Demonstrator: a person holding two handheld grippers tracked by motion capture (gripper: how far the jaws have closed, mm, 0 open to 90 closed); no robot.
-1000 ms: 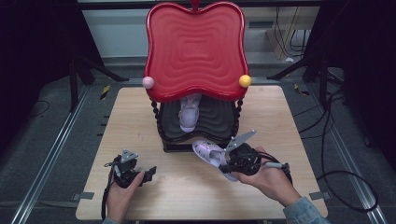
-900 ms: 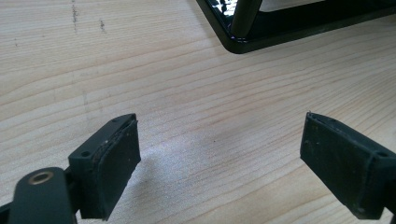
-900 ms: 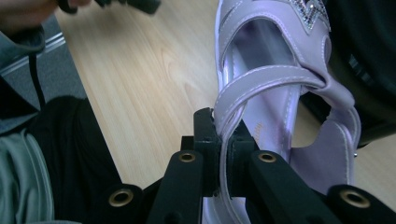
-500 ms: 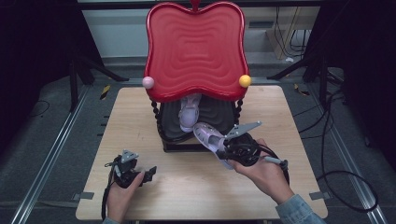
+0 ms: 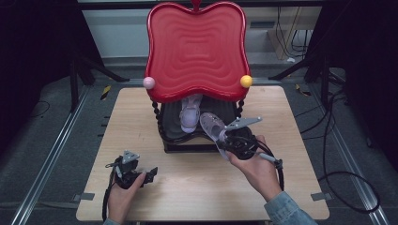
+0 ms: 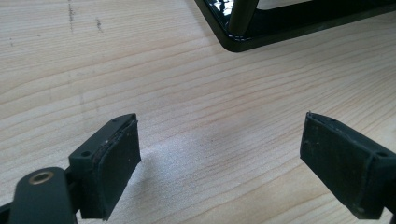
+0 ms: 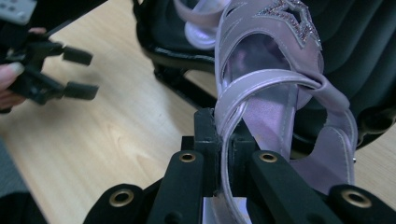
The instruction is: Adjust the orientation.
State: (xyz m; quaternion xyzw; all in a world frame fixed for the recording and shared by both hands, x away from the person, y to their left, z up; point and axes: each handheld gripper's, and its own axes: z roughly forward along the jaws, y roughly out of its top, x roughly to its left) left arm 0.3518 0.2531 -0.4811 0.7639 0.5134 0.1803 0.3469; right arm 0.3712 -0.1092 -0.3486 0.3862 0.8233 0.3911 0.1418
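A lilac sandal (image 5: pixel 210 124) (image 7: pixel 275 88) with a glittery star hangs in the air at the front right of the black lower shelf (image 5: pixel 174 134). My right gripper (image 5: pixel 224 139) (image 7: pixel 225 140) is shut on the sandal's strap. A second lilac sandal (image 5: pixel 190 114) (image 7: pixel 198 23) lies on that shelf, under the red wavy top (image 5: pixel 197 49) of the small rack. My left gripper (image 5: pixel 149 175) (image 6: pixel 219 158) rests low over the wooden table (image 5: pixel 141 117) at the front left, jaws wide open with bare wood between them.
The rack has twisted posts and a pink ball (image 5: pixel 149 82) and a yellow ball (image 5: pixel 246 81) at its corners. Its black base corner (image 6: pixel 238 39) lies ahead of the left gripper. Cables and dark stands surround the table on the floor.
My right gripper has carried the sandal up and away from the table's front, toward the rack's lower shelf. The left gripper has stayed where it was.
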